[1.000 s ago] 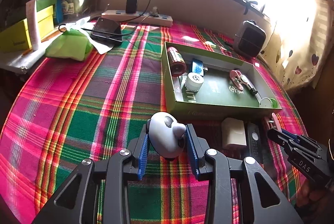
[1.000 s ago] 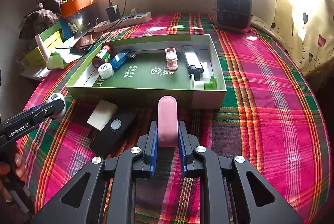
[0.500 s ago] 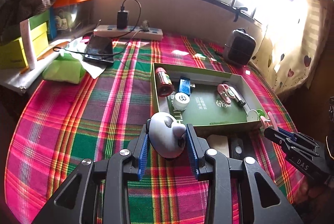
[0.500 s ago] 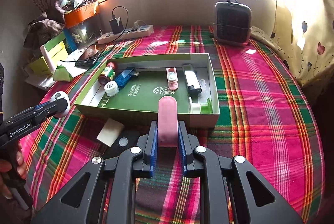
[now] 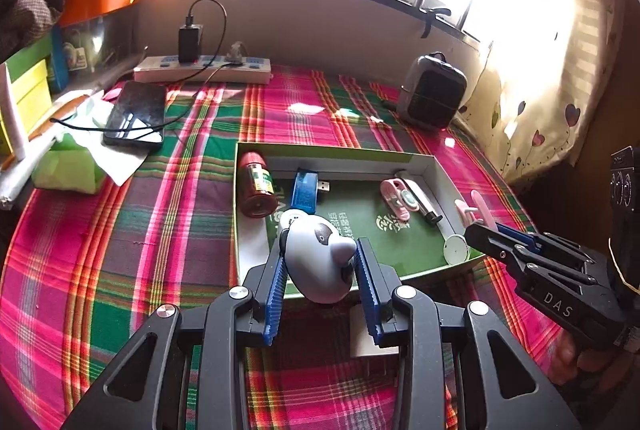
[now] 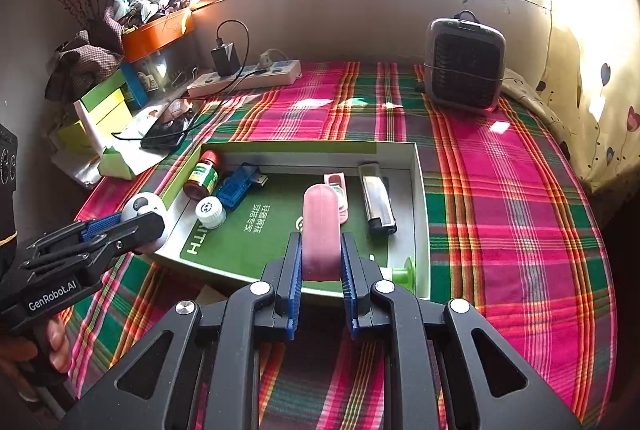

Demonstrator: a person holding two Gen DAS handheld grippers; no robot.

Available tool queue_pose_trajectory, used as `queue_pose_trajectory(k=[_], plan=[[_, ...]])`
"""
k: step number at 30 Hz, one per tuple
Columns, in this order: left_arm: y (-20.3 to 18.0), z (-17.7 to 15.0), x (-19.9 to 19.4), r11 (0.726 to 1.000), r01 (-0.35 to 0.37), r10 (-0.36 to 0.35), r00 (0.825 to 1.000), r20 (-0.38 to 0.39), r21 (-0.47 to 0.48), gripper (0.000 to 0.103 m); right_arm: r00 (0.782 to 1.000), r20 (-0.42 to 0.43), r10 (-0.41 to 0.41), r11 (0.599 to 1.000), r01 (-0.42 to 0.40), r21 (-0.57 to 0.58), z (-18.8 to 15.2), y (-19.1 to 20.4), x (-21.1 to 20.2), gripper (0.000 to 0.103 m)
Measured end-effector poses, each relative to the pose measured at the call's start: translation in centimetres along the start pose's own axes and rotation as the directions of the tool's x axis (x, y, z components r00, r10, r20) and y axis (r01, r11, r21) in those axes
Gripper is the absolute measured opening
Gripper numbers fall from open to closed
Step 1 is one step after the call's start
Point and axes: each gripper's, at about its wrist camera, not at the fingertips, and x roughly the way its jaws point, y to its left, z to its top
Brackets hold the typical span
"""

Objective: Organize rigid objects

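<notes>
At the left of the right wrist view, the left gripper pinched a white panda-faced gadget in its jaws, poised over the near-left corner of the green tray. Inside the tray, running rightward, already lay a red-capped bottle, a white round cap, a blue USB stick, a small pink clip and a silver lighter. At lower centre the right gripper clamped a pink oblong case above the tray's near edge. Two carried pieces seemed about to join them (a white block still sat outside on the plaid table, in the left wrist view).
</notes>
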Motion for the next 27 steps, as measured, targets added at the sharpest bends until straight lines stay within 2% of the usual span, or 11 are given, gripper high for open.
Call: queue_pose_trajectory(k=[10,17,27], plan=[[-1.0,1.1,2.8,0.999,0.027,-0.027,0.999,-0.039,0.021,0.032,0.998,-0.052,0.024,0.998,-0.027,-0.054,1.9,-0.1,3.9,0.019],[-1.5,1.3,4.4,0.999,0.024,-0.021,0.997,-0.069,0.047,0.032,0.991,-0.091,0.095,0.991,-0.103,-0.085,2.4,0.6,6.1,0.019],[-1.3,1.2,6.2,0.998,0.02,-0.014,0.994,-0.105,0.051,0.032,0.986,-0.137,0.097,0.988,-0.113,-0.11,2.8,0.8,8.4,0.019]])
